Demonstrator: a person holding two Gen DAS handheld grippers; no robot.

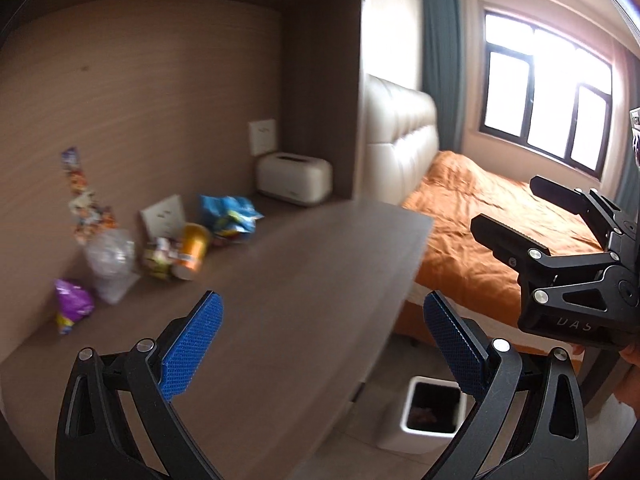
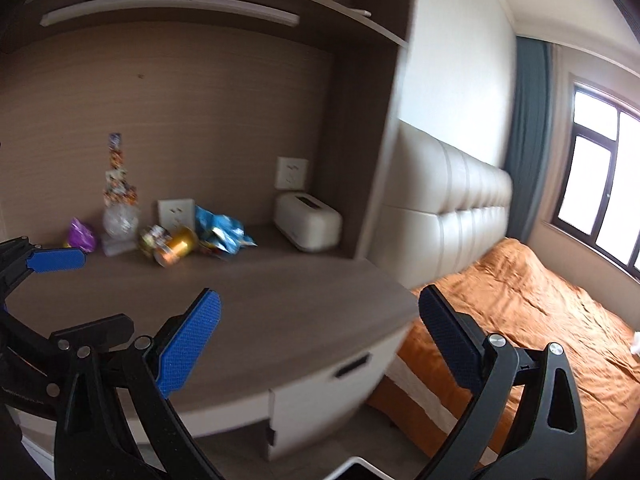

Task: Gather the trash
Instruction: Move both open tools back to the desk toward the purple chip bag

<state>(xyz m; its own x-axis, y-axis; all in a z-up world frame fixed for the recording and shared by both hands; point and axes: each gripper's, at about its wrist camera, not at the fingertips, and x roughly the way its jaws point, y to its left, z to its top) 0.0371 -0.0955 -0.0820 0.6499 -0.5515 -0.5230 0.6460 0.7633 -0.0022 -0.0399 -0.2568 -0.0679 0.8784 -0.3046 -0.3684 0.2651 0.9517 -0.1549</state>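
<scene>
Trash lies at the back of a brown desk (image 1: 288,288): a purple wrapper (image 1: 72,306), a crumpled clear plastic bottle (image 1: 110,262), a small green packet (image 1: 158,258), an orange can (image 1: 194,250) on its side, a blue snack bag (image 1: 228,214) and a colourful strip wrapper (image 1: 86,196) against the wall. All show in the right wrist view too, such as the can (image 2: 176,250) and blue bag (image 2: 220,232). My left gripper (image 1: 324,344) is open and empty above the desk. My right gripper (image 2: 320,336) is open and empty, also in the left wrist view (image 1: 508,208).
A white bin (image 1: 432,412) with some trash inside stands on the floor beside the desk. A white tissue box (image 1: 294,178) sits at the desk's back right. A bed with an orange cover (image 1: 492,216) lies to the right, under a window.
</scene>
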